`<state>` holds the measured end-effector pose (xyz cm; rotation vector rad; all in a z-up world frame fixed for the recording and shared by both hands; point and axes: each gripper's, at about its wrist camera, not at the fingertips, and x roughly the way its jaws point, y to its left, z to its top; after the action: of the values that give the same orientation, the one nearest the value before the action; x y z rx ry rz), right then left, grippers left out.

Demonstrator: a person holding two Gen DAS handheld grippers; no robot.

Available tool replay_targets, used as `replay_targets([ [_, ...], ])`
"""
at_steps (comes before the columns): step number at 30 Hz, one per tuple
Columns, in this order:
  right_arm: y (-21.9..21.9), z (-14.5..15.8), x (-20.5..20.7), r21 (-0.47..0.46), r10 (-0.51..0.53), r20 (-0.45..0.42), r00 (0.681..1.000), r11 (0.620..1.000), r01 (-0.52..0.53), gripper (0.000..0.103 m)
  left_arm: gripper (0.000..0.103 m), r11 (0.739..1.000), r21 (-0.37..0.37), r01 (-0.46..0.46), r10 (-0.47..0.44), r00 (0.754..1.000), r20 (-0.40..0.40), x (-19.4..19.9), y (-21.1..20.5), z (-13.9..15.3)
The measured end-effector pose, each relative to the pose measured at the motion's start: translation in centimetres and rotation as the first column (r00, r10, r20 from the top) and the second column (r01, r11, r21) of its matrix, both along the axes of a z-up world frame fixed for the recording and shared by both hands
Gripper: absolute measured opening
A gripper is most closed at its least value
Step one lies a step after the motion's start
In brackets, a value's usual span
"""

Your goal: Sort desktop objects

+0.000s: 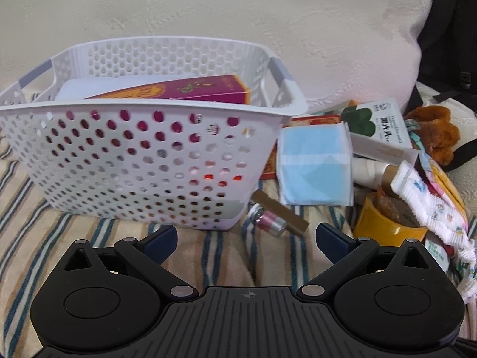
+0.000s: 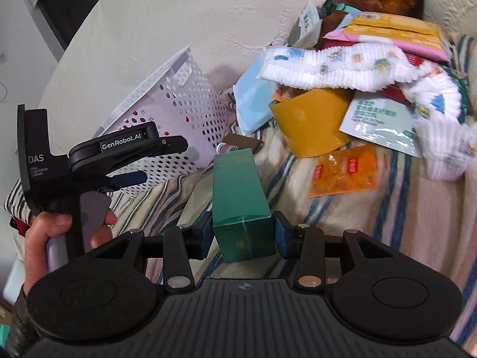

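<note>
A white perforated basket [image 1: 125, 155] stands on the striped blanket and holds a magenta box [image 1: 190, 91]; the basket also shows in the right wrist view [image 2: 184, 104]. My left gripper [image 1: 246, 238] is open and empty in front of the basket's near right corner. It shows from the side in the right wrist view [image 2: 134, 161]. My right gripper [image 2: 242, 234] is shut on a green box [image 2: 238, 197] and holds it above the blanket. A pile of loose items lies to the right of the basket.
The pile holds a blue mask pack [image 1: 313, 164], a small pink-capped vial [image 1: 269, 220], a yellow tape roll [image 1: 384, 223], a seed packet box [image 1: 378, 125], white ruffled cloth [image 2: 342, 68], an orange sachet [image 2: 345, 173] and a brown plush toy [image 1: 435, 134]. A cream pillow [image 1: 238, 9] lies behind.
</note>
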<state>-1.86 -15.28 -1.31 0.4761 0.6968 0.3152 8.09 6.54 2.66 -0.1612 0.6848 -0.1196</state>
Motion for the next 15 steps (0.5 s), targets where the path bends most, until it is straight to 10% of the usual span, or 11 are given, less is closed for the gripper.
replay_targets([
  [15,0.2,0.1,-2.2,-0.064,0.034,0.034,0.999,0.997,-0.032,0.048,0.103,0.998,0.037,0.045,-0.046,0.998,0.042,0.9,-3.0,-0.5],
])
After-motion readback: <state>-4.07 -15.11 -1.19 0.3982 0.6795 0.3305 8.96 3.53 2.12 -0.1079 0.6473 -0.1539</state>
